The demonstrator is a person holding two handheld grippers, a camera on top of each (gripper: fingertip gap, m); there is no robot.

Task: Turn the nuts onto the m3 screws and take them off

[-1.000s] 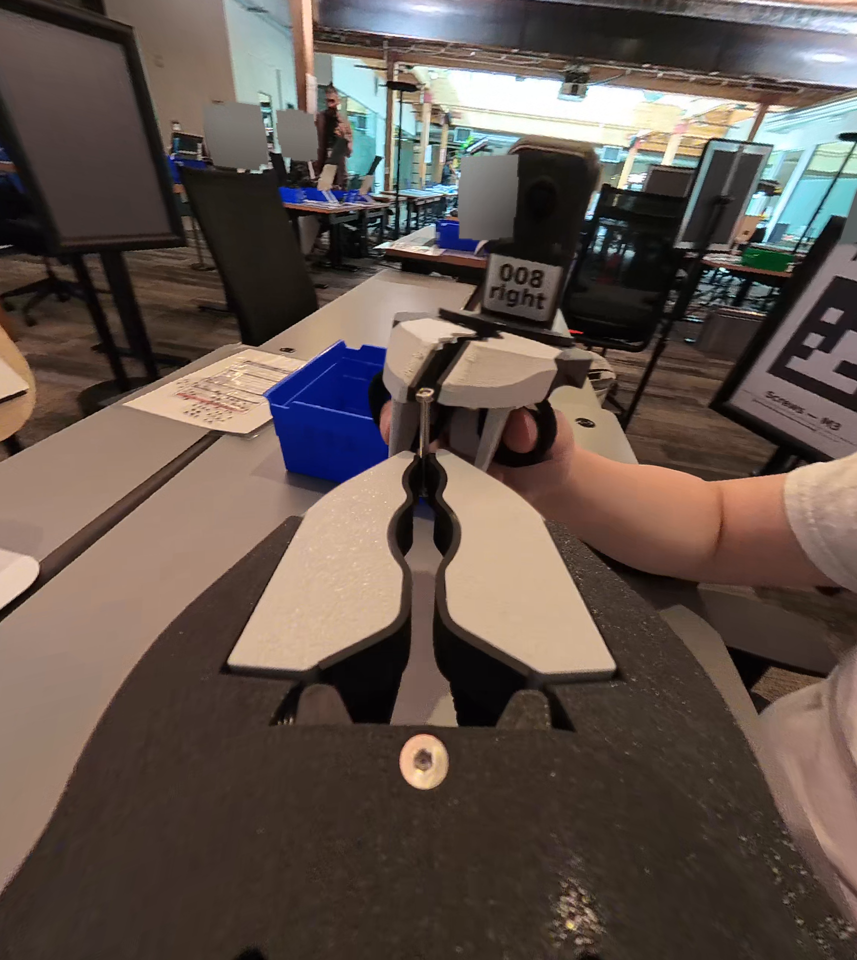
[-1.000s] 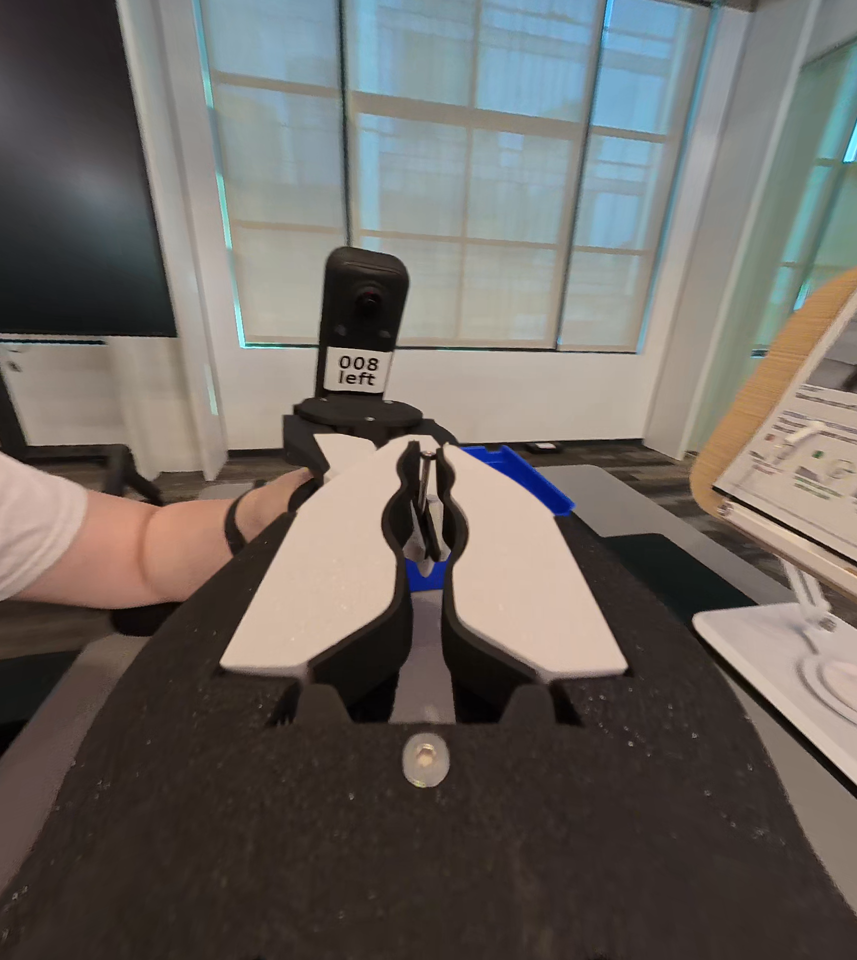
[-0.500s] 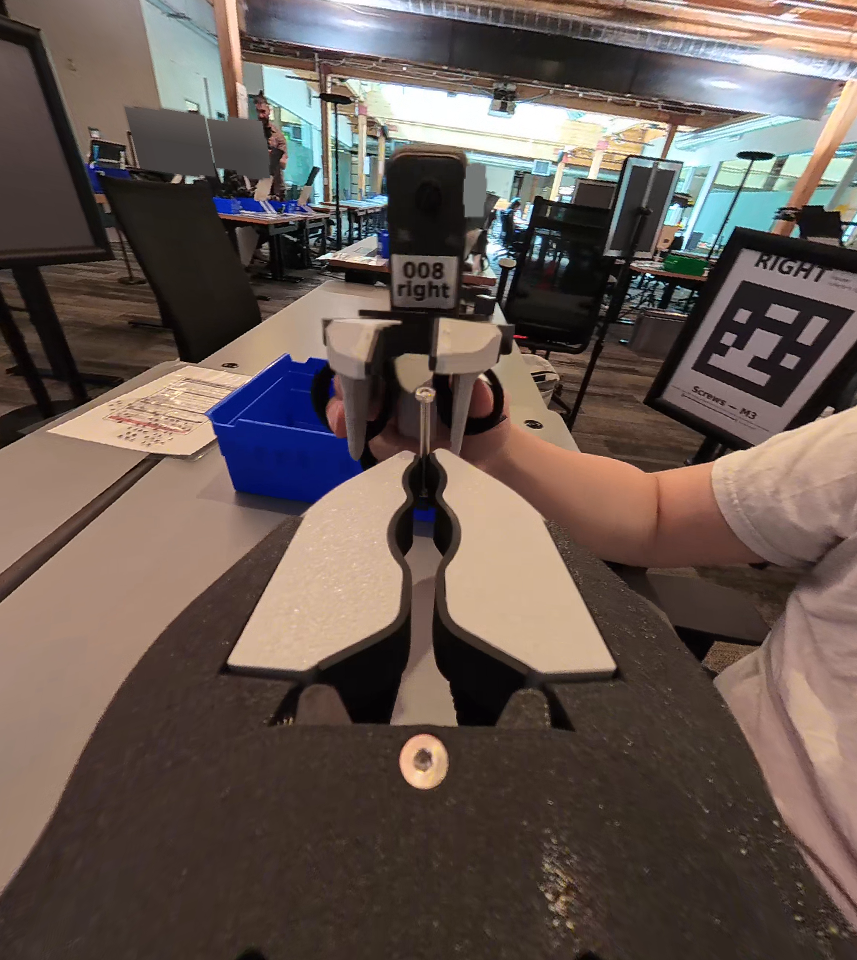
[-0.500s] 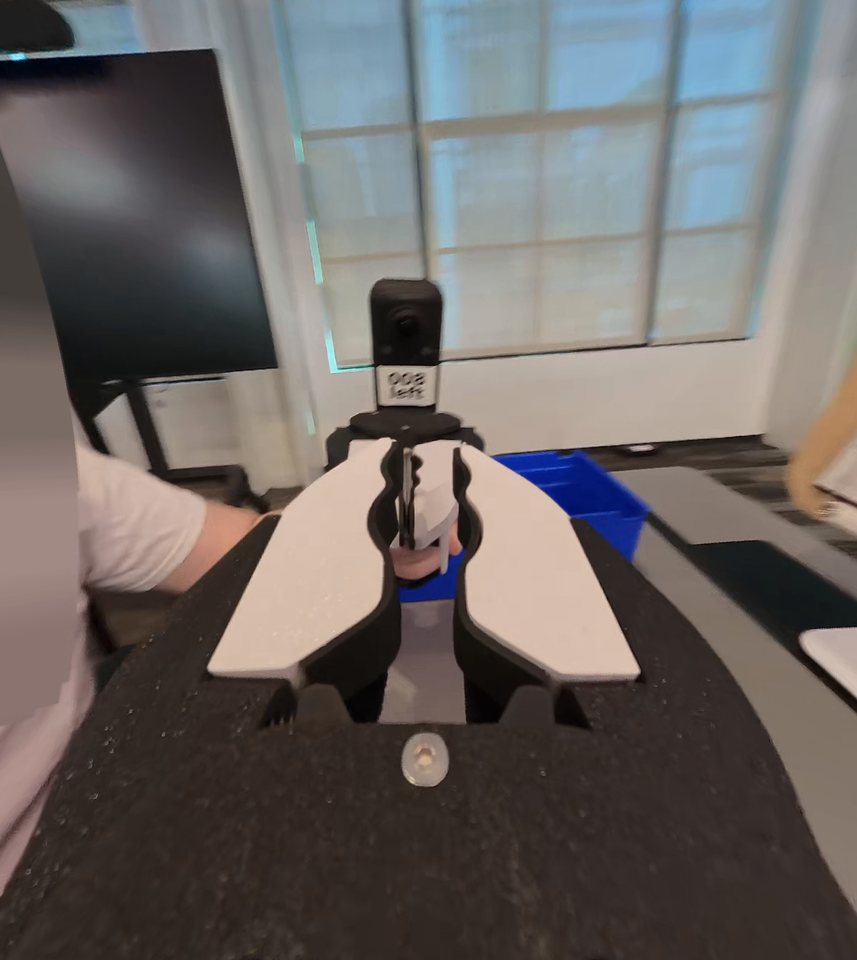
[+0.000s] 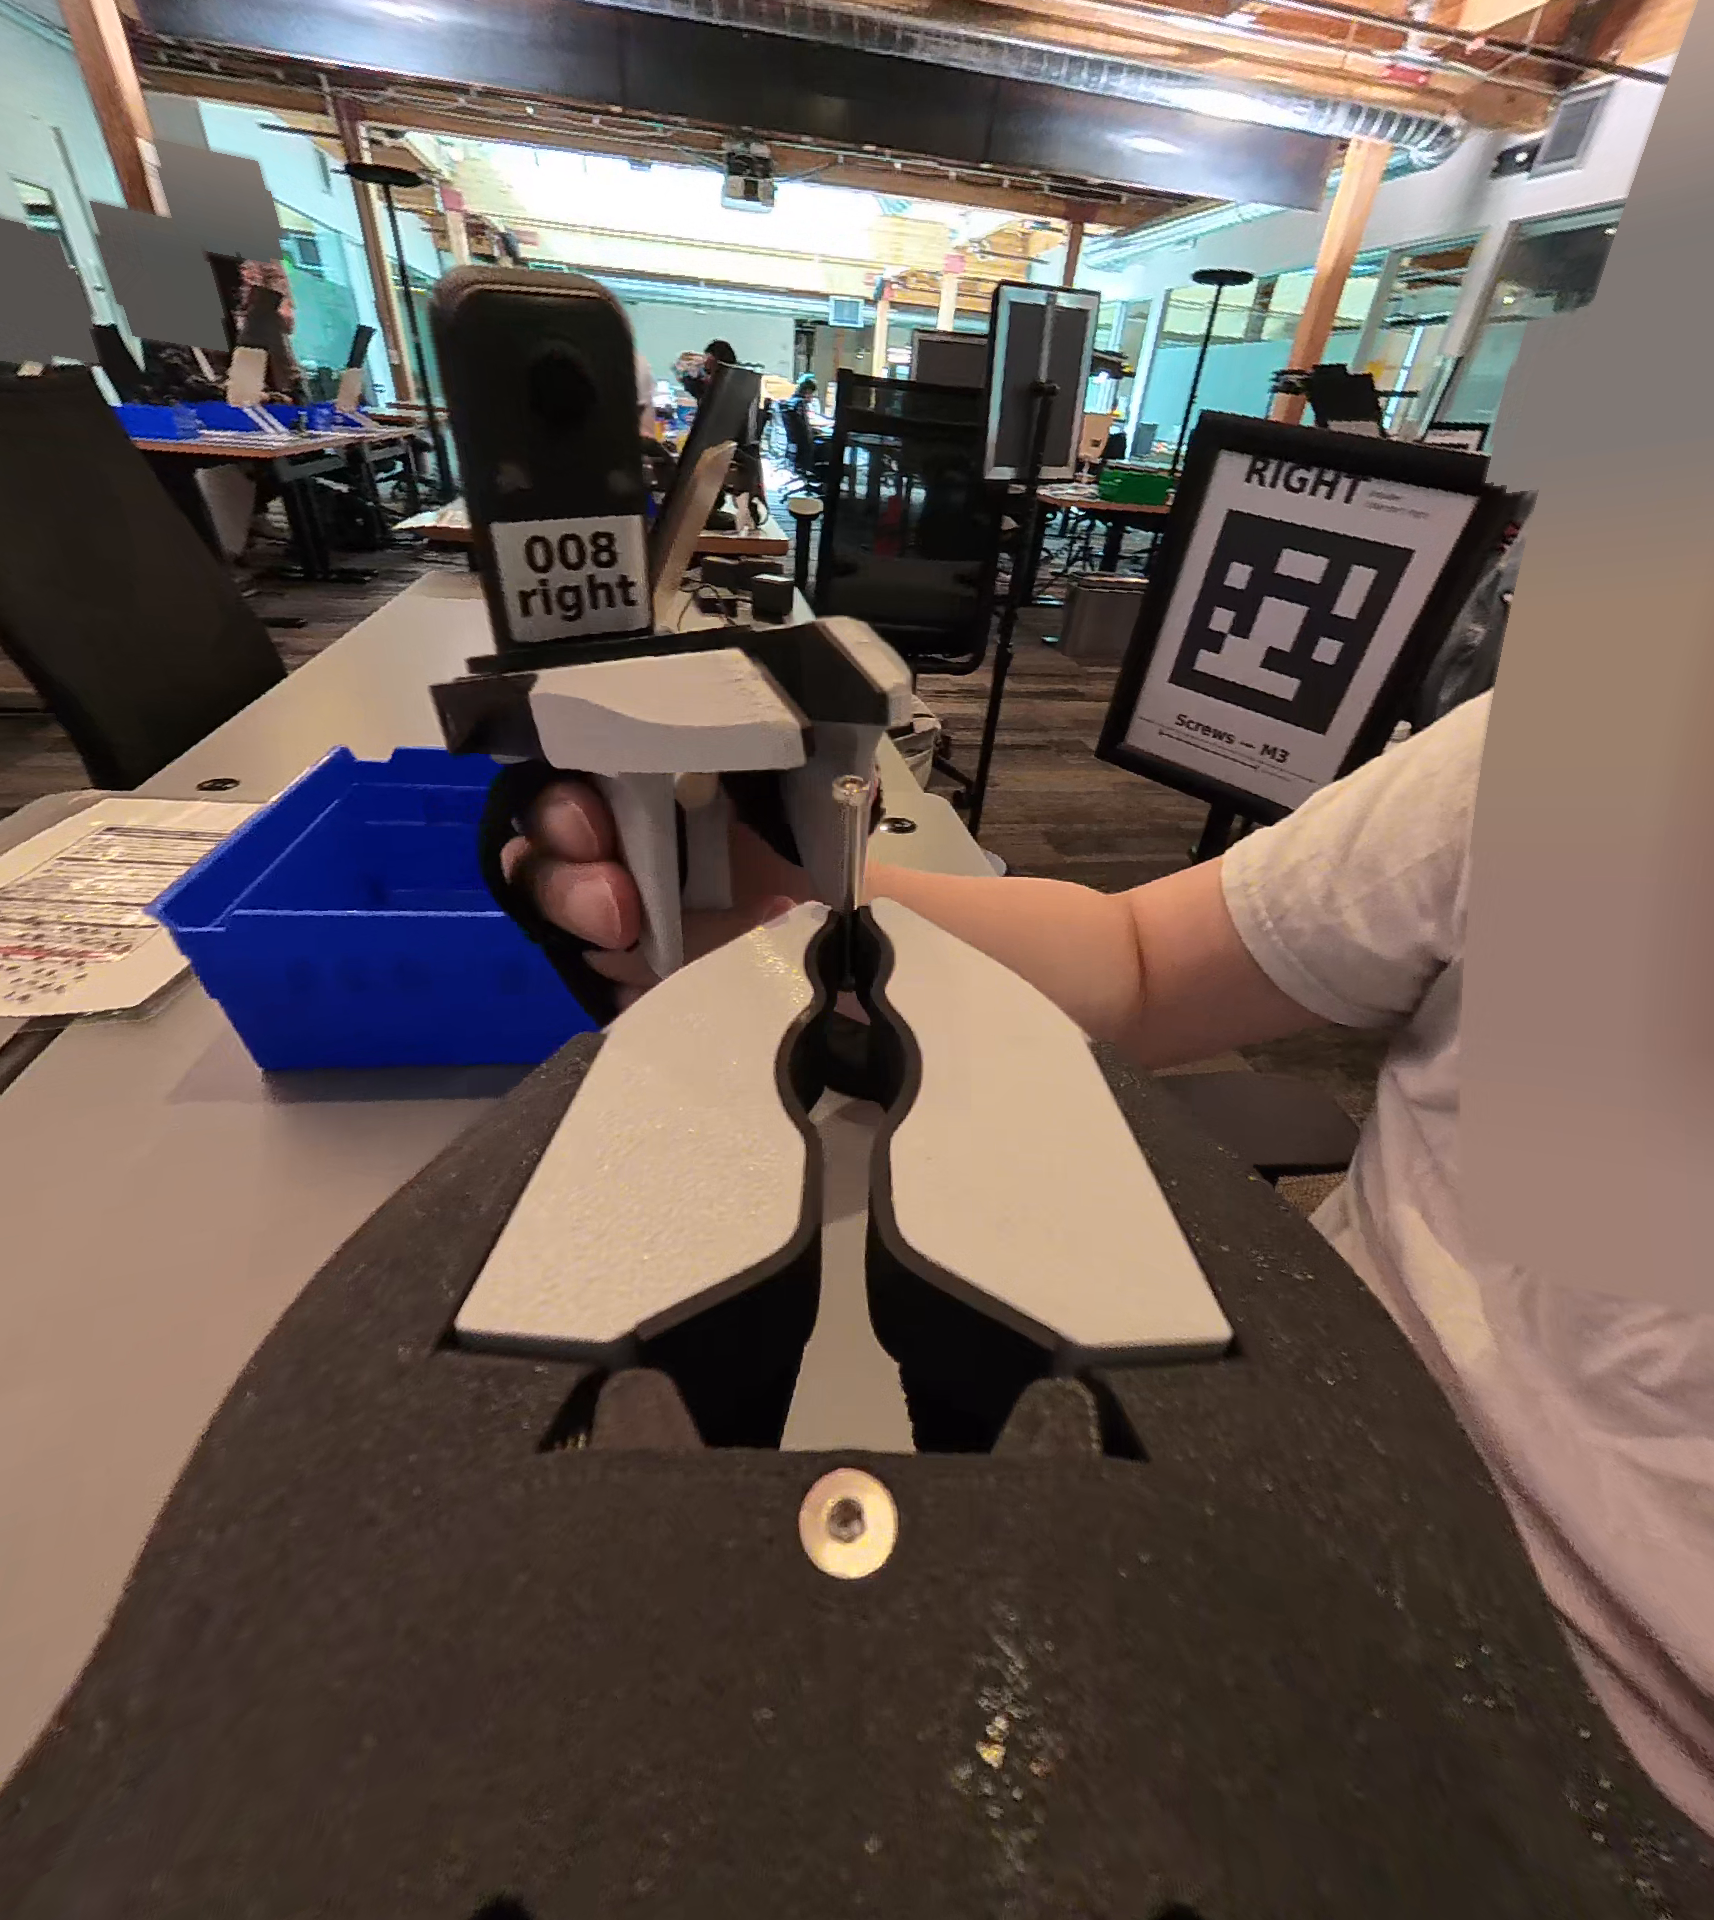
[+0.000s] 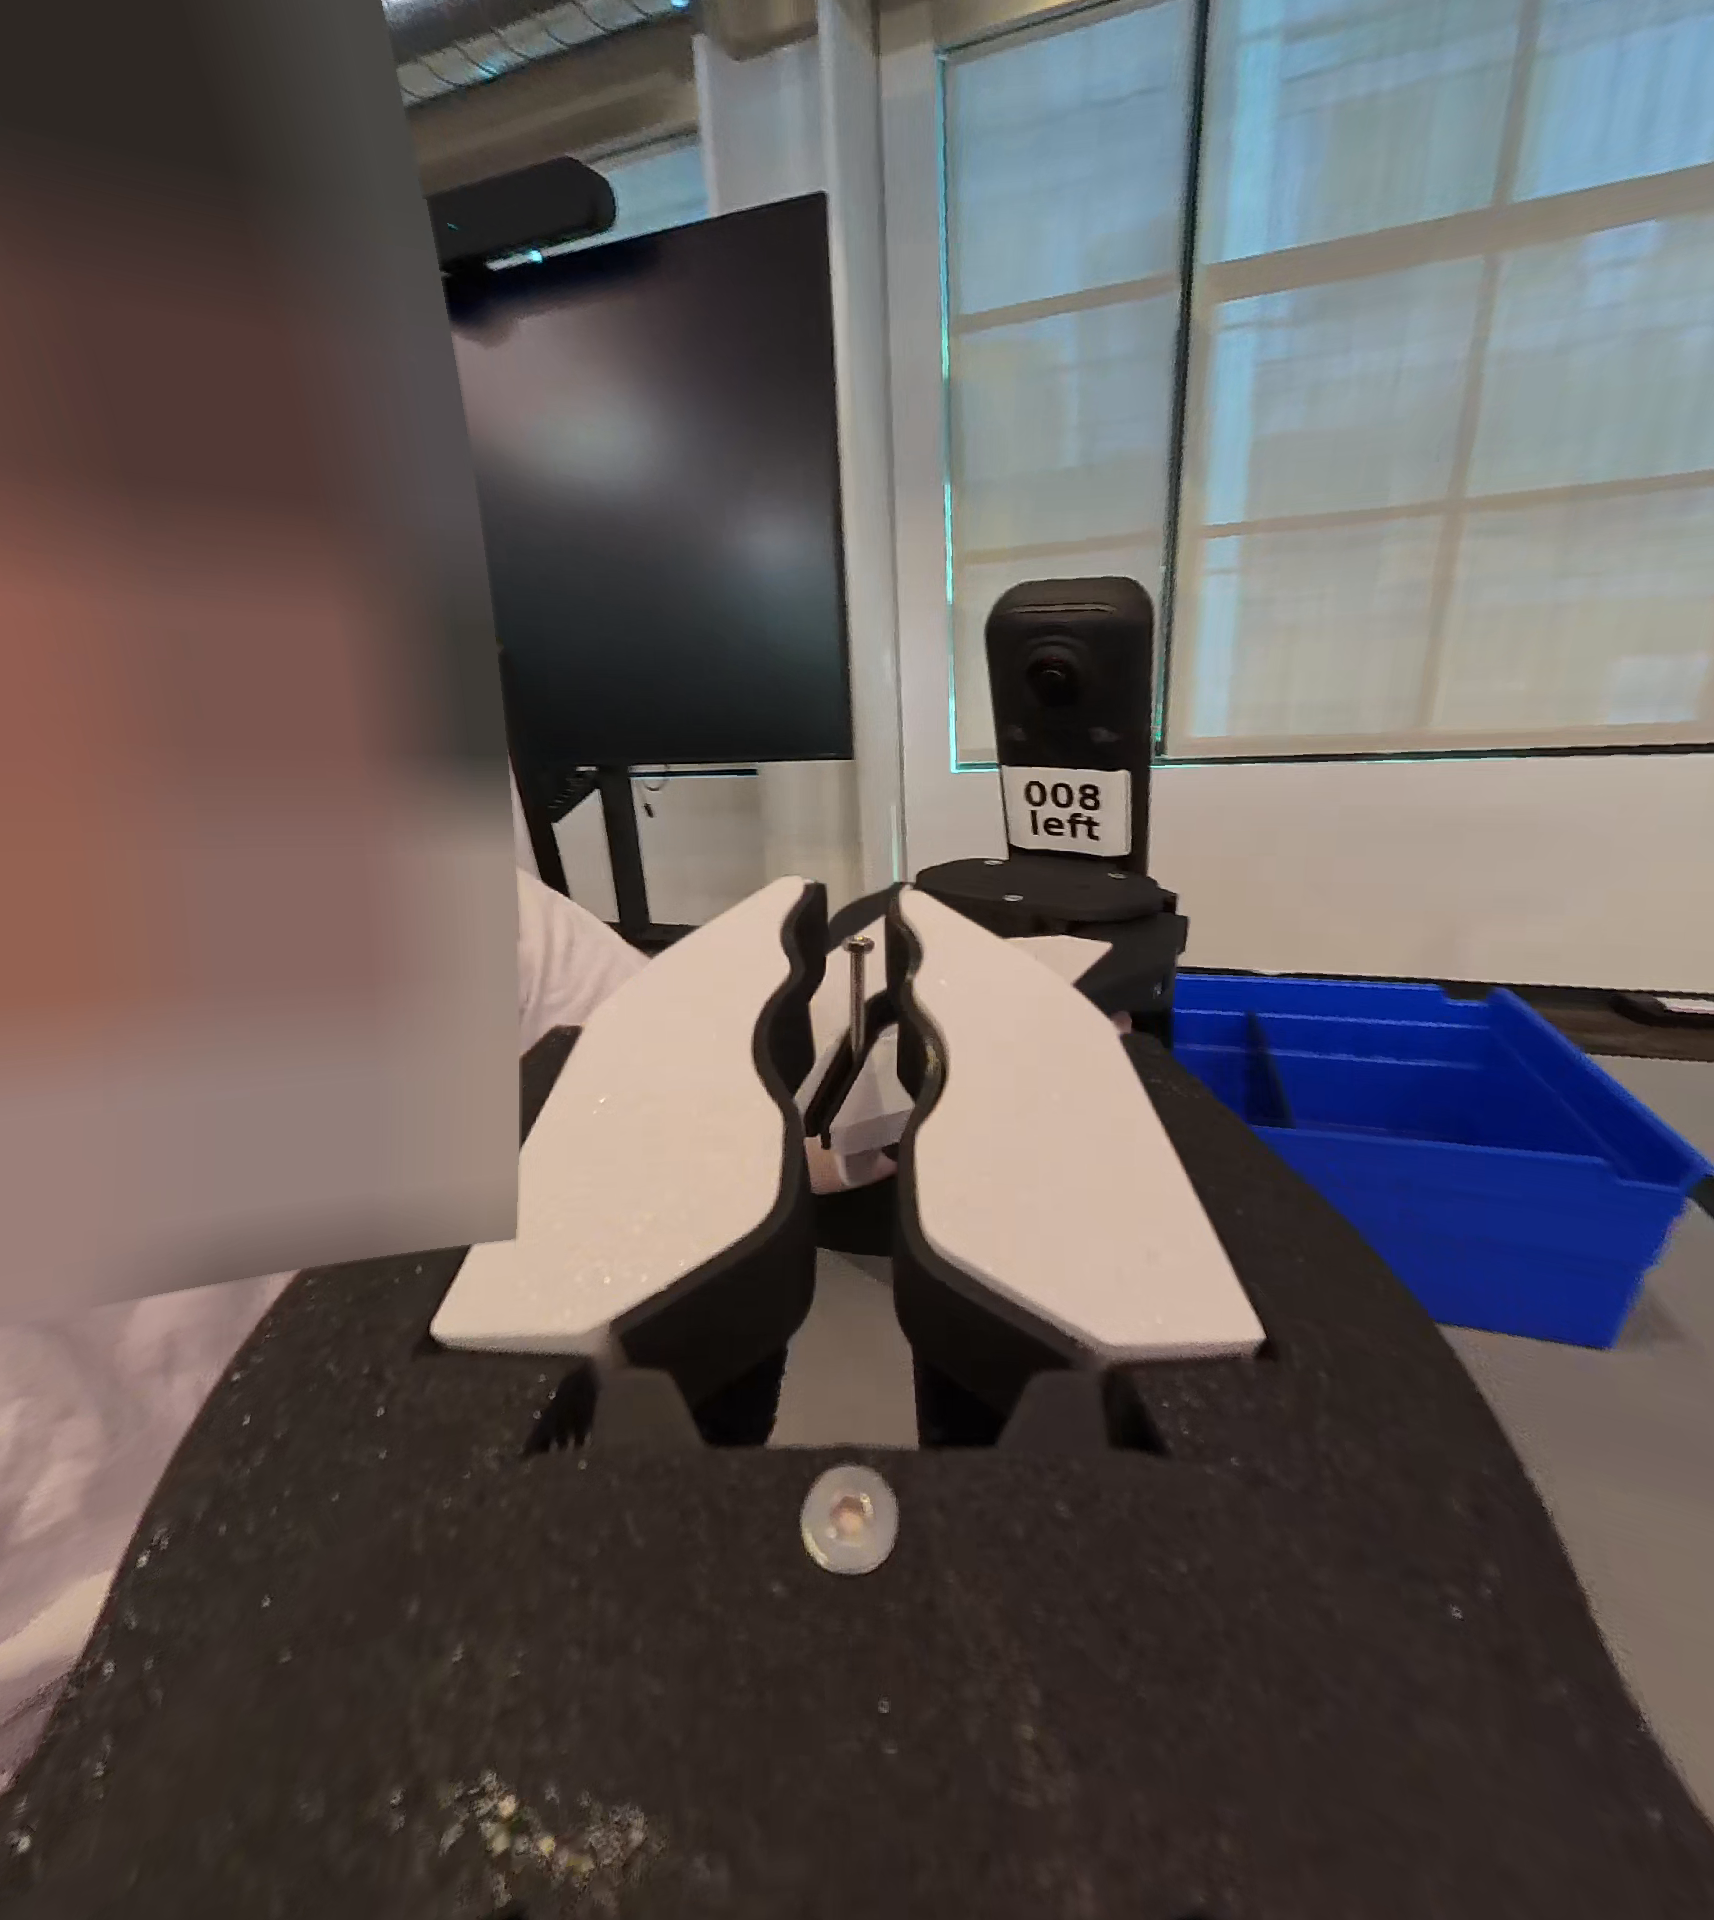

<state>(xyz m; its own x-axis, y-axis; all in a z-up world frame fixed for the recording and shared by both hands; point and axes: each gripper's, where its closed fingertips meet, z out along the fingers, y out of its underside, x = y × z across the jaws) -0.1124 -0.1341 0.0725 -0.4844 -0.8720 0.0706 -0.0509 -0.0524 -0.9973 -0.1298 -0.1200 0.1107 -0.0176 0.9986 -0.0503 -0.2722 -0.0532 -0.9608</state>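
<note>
Gripping an upright screw (image 5: 850,847), left gripper (image 5: 848,920) faces a label-bearing camera (image 5: 546,457).

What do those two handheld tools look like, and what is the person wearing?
Each tool has two pale grey, wavy-edged fingers with black inner pads, set in a rough black foam-like body with a silver bolt. The right tool and left tool each carry an upright black camera with a white label. No cables are visible. The person wears a white short-sleeved shirt.

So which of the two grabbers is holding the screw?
The left gripper: it is pinched shut on the screw, which stands upright from its tips. The right gripper has its fingers apart.
</note>
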